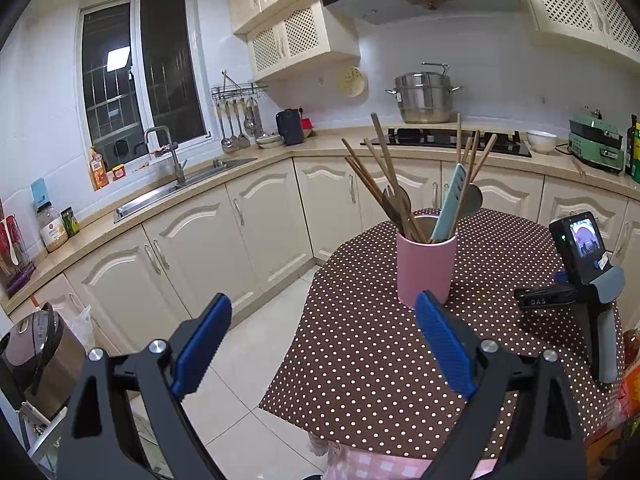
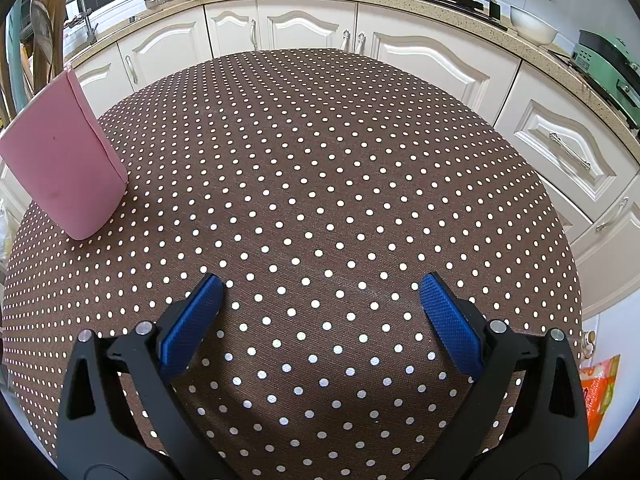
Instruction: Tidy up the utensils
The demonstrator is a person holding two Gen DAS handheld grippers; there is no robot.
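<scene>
Blue-padded and spread wide with nothing between the pads, my left tool (image 1: 322, 338) hangs over the near edge of the brown polka-dot-clothed desk (image 1: 360, 360). My right tool (image 2: 320, 316) gapes too, low over bare cloth. At twelve o'clock from my left stands the pink cylindrical holder (image 1: 425, 268), wooden chopsticks (image 1: 384, 168), wooden spoon (image 1: 398, 200) and pale-teal slotted spatula (image 1: 452, 200) upright inside; sorting looks finished, I judge.
</scene>
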